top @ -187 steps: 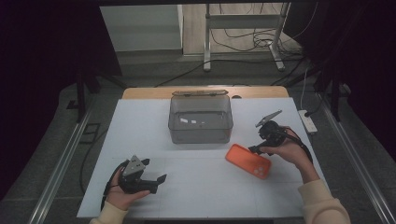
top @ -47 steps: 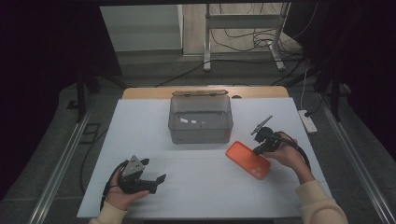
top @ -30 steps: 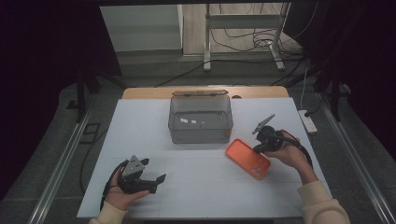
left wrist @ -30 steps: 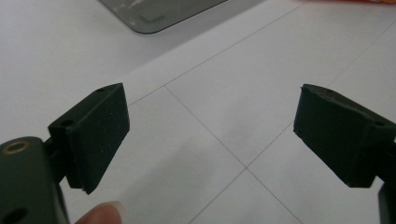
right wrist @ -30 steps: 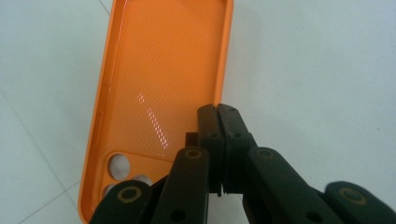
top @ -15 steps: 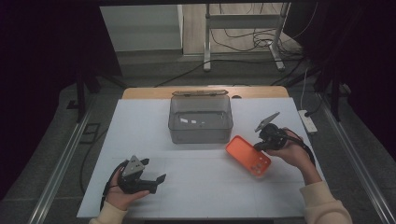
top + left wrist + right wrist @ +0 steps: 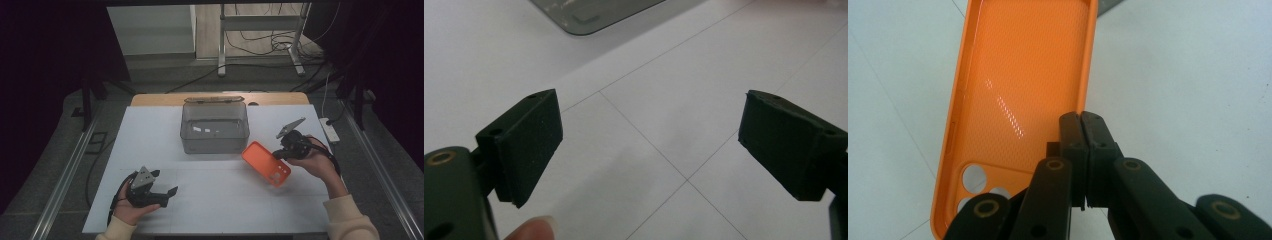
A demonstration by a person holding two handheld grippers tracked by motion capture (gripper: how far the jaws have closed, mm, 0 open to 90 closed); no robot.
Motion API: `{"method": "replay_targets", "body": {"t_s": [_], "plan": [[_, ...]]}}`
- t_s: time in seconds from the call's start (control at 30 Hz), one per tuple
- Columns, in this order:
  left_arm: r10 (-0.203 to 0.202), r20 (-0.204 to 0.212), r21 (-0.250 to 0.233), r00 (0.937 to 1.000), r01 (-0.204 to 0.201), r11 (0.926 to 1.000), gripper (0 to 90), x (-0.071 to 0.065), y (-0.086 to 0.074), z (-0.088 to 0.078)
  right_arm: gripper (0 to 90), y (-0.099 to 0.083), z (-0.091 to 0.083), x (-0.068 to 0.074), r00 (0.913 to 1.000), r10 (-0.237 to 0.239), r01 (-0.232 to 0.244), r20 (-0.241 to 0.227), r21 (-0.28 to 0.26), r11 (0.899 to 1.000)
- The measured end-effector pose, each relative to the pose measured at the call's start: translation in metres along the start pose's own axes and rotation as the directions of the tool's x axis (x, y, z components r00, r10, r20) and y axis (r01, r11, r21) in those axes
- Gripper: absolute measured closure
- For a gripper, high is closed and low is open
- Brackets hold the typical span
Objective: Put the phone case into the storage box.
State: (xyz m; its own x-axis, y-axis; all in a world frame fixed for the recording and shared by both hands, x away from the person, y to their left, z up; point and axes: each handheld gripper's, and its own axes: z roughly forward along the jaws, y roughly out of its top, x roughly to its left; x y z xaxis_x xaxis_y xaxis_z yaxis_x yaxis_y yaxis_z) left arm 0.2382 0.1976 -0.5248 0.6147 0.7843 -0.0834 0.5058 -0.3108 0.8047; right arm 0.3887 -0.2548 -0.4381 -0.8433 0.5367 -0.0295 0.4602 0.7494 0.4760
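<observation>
Right gripper (image 7: 281, 151) is pinched tight on the side wall of the orange phone case (image 7: 266, 163), held just beside the clear plastic box (image 7: 215, 128). Left gripper (image 7: 167, 192) rests wide open, empty. Case not yet boxed, I'd say.

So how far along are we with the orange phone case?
Done: the right gripper is shut on the side wall of the orange phone case, held beside the clear box. In hand: carrying it. Left, probably: placing it in the box, where no case lies yet. The left gripper rests open over the white table.
</observation>
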Motion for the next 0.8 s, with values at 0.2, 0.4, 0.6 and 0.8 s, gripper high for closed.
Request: {"method": "replay_targets", "body": {"t_s": [0.2, 0.4, 0.6, 0.8], "plan": [[0.0, 0.001, 0.0, 1.0, 0.0, 1.0, 10.8, -0.0003, 0.0003, 0.0004, 88.6, 0.0008, -0.0046, 0.0015, 0.9999, -0.01, 0.01, -0.003, -0.01, 1.0], [-0.002, 0.001, 0.0, 1.0, 0.002, 1.0, 10.8, 0.0001, 0.0005, 0.0006, 88.5, 0.002, -0.0076, 0.0039, 0.9999, -0.011, 0.011, -0.004, -0.017, 1.0], [-0.005, 0.002, -0.005, 1.0, 0.005, 1.0, 10.8, 0.0, 0.0014, 0.0009, 88.5, 0.004, -0.0093, 0.0074, 0.9997, -0.024, 0.024, -0.003, -0.026, 0.999], [-0.007, 0.002, -0.003, 1.0, 0.007, 1.0, 10.8, 0.001, 0.0019, 0.0019, 88.6, 0.0054, -0.0107, 0.0089, 0.9995, -0.033, 0.033, -0.001, -0.03, 0.999]]}}
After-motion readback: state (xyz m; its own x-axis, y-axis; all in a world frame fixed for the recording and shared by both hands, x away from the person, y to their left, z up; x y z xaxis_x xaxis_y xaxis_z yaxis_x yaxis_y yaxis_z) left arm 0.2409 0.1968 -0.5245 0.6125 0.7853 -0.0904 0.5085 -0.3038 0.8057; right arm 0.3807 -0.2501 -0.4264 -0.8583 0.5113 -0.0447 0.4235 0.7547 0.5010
